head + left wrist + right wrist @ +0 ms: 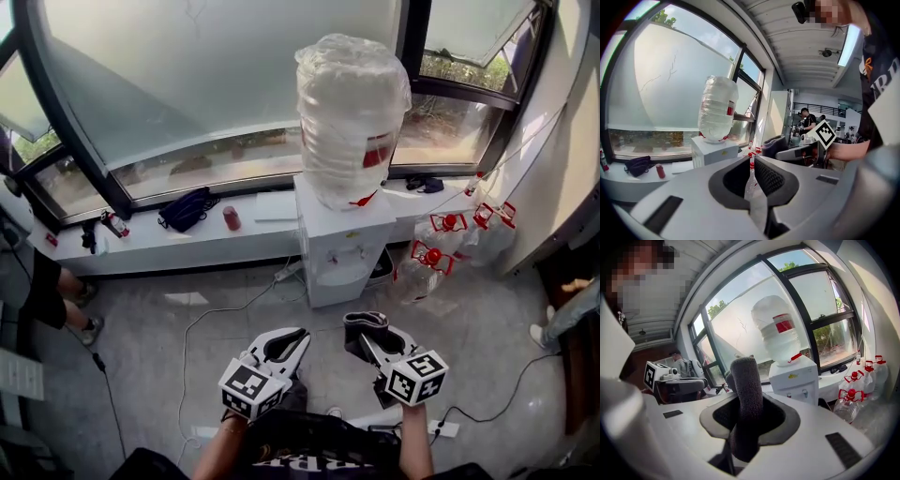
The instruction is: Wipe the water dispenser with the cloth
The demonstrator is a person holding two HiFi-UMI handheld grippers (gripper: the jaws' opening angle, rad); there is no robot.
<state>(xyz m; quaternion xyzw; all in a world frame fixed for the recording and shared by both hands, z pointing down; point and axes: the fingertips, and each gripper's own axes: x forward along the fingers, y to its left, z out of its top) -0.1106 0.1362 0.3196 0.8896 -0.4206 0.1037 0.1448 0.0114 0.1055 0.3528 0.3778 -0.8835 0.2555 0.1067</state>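
Observation:
A white water dispenser [342, 246] stands against the window sill, carrying a large bottle [352, 112] wrapped in clear plastic. It also shows in the left gripper view as the dispenser [712, 152] and ahead in the right gripper view as the dispenser [793, 380]. My right gripper [364, 330] is shut on a dark grey cloth [365, 322], held a short way in front of the dispenser; the cloth [746, 385] sticks up out of the right gripper [747, 405]. My left gripper [296, 337] hovers beside it, jaws together and empty, seen as the left gripper [751, 163].
Several empty bottles with red caps [452, 240] lie right of the dispenser. A dark bag [186, 208] and a red can [231, 217] sit on the sill [187, 246]. Cables and a power strip [285, 273] run across the floor. A person [52, 281] stands at left.

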